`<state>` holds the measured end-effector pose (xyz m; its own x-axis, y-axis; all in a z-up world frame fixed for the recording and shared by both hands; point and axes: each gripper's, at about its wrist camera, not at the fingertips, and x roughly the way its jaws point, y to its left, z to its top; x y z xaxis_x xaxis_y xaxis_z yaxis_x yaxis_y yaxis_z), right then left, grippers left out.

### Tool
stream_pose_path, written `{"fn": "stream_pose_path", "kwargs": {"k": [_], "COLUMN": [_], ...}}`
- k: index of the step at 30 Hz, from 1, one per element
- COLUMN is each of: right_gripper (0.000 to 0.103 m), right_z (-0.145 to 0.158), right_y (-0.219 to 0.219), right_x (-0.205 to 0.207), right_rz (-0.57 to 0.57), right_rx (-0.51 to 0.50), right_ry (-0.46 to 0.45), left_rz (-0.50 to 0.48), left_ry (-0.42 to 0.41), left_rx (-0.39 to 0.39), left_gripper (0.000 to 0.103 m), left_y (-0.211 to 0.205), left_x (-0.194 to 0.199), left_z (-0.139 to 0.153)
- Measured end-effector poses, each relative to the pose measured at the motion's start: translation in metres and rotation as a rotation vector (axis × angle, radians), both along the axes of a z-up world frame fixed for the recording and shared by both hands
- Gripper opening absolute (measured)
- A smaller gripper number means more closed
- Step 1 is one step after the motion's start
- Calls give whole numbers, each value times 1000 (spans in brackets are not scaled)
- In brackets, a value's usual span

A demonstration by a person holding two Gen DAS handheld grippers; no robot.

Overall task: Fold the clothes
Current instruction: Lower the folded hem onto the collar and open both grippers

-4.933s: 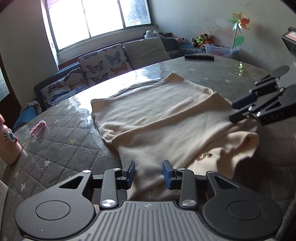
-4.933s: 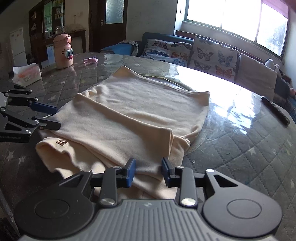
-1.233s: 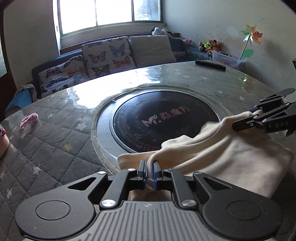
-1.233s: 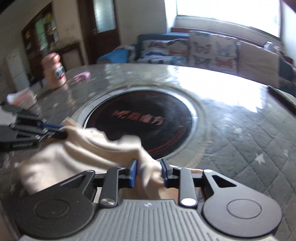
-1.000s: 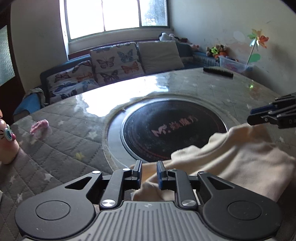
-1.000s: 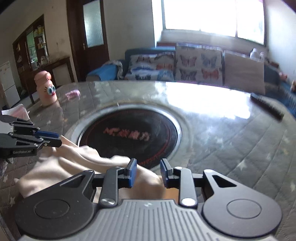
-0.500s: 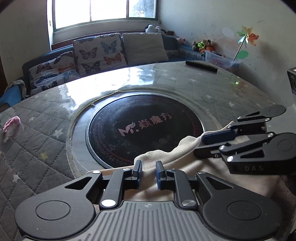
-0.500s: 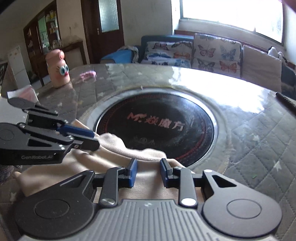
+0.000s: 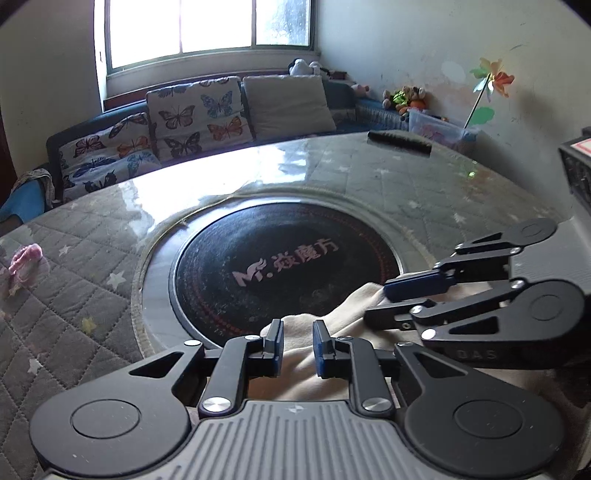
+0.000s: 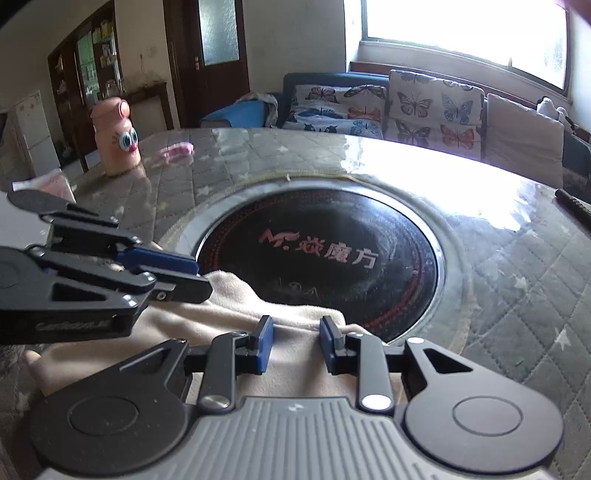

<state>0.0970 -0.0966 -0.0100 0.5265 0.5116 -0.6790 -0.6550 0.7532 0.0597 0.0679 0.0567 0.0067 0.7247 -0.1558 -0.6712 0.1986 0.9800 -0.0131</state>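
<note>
Both the left claw (image 9: 297,341) and right claw (image 10: 296,343) hang slightly parted, gripping nothing, over the cream garment (image 10: 236,317) bunched at the table's (image 10: 517,266) near edge, soft, light and limp, probably best pinched at corners or a hem.

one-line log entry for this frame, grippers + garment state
left gripper: open | right gripper: open | folded cream knit garment: released, lying at near edge of round black cooktop

Home living room (butterfly-cushioned sofa (image 9: 177,122), window (image 9: 207,29)).
</note>
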Motion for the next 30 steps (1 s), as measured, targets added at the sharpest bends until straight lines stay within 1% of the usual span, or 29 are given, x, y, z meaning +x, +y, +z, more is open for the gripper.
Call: {"fn": "stream_pose_path", "kwargs": {"k": [4,8,13,17,21,24,27,30], "right_gripper": [28,28,28,28,28,28,28,28], "right_z": [6,5,5,7,5,8,15,17], "right_y": [-6,-8,-9,-12,-11,-11,-15,-22], "right_x": [-8,-21,-45,-73,-99,-114,-117,-113], "right_rz": [17,54,108,170,212,242,219,163], "right_rx": [7,-10,-30,-44,-70,-79,-50,-22], "right_ry": [-1,11,-1,-7,-42,-69,-82,-78], "left_rz": [-20,-35,-23,-16,-10,-13,-21,-59], "left_ry": [10,20,23,16,6,-25,-57,-83], "left_rx": [1,4,17,24,29,23,16,3], "left_gripper": [20,20,20,20,20,20,20,20], "left_y": [-6,-11,-11,-12,-13,-13,-14,-19], "left_x": [-3,-5,-4,-6,-9,-22,-36,-60], "left_z": [-3,-7,-14,-15,-14,-4,6,12]}}
